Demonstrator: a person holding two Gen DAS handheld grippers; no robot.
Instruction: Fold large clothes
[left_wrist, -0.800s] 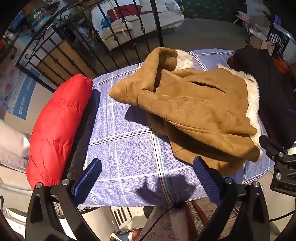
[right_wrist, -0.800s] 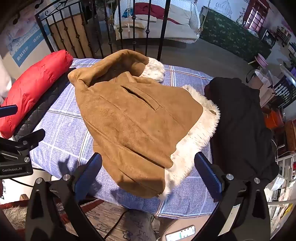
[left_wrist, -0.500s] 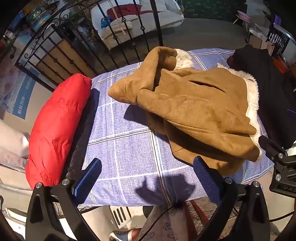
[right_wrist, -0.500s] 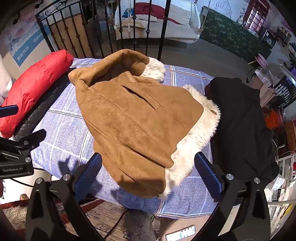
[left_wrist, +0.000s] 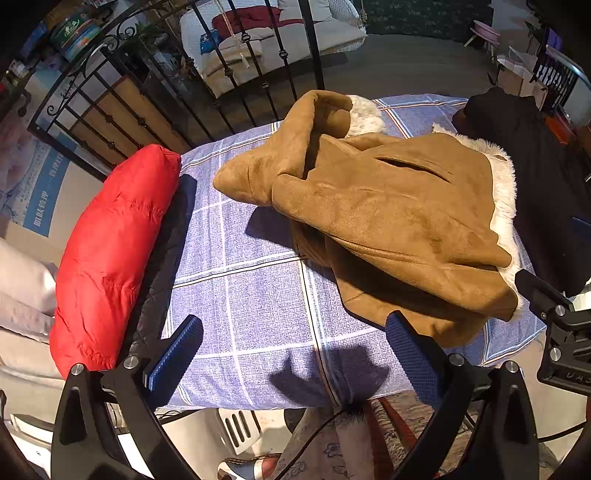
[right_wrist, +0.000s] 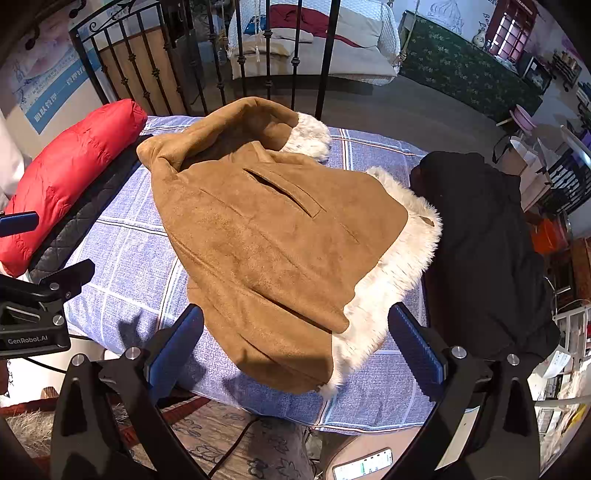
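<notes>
A tan suede coat (left_wrist: 388, 210) (right_wrist: 269, 236) with white fur trim (right_wrist: 399, 273) lies bunched on a blue checked cloth (left_wrist: 258, 295) (right_wrist: 122, 251) over the table. One sleeve folds across its far end. My left gripper (left_wrist: 295, 354) hovers open above the cloth's near edge, left of the coat's hem, holding nothing. My right gripper (right_wrist: 295, 343) is open above the coat's near hem and fur edge, with nothing gripped. Each gripper's body shows at the side of the other's view.
A red puffy jacket (left_wrist: 110, 251) (right_wrist: 70, 177) lies on a dark quilted piece along the table's left side. A black garment (right_wrist: 484, 247) (left_wrist: 535, 177) sits at the right. A black iron railing (right_wrist: 236, 66) stands behind the table. A patterned rug (right_wrist: 229, 443) lies below.
</notes>
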